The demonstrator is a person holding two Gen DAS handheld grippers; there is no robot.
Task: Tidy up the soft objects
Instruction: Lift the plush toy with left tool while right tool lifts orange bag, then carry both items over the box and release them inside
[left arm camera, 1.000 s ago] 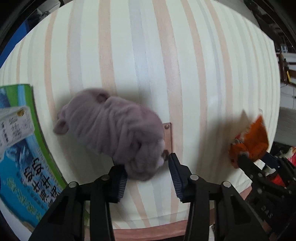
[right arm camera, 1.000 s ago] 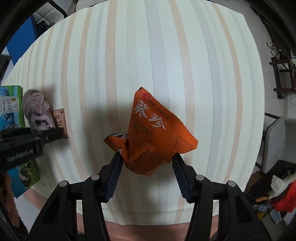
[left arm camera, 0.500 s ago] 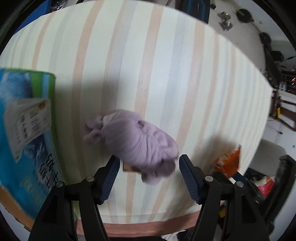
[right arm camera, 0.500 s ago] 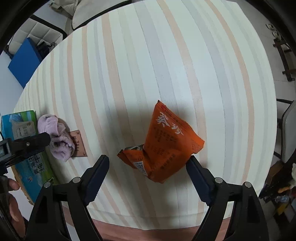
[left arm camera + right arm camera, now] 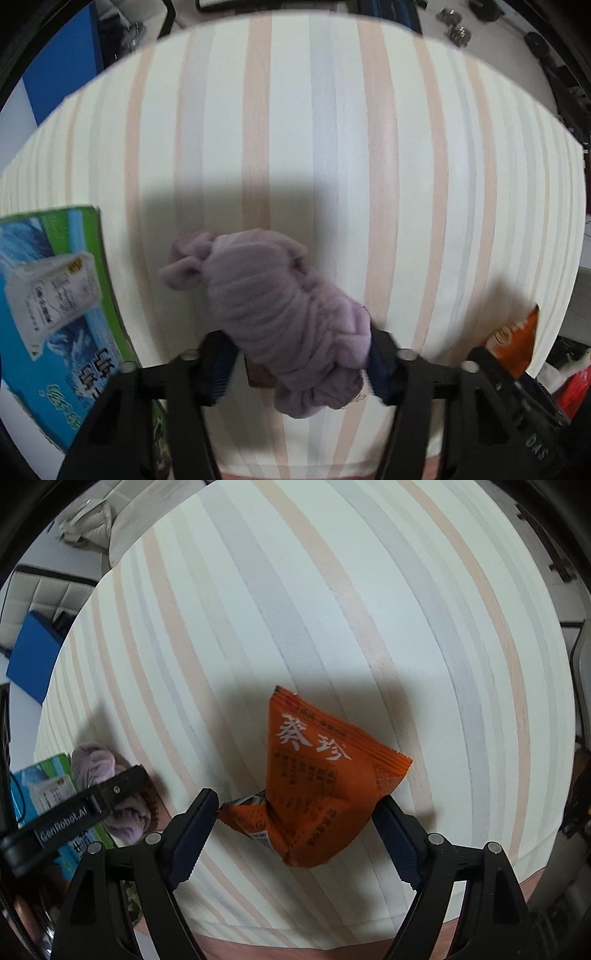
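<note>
Two tools work over the striped bench (image 5: 332, 147). Leftmost lies a green-and-blue tissue pack (image 5: 55, 295). Beside it, the left tool (image 5: 299, 360) is clenched on a purple plush toy (image 5: 280, 317). Further right, the right tool (image 5: 295, 825) grips an orange snack packet (image 5: 321, 790).

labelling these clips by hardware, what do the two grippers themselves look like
Both are matte black plastic two-finger tools. The left gripper and right gripper have angular black fingers, silver pivot screws and dark blue ribbed pads. In the right wrist view, the left tool's side carries white "GenRobot.AI" lettering. No sleeves show; cables cannot be made out.
</note>
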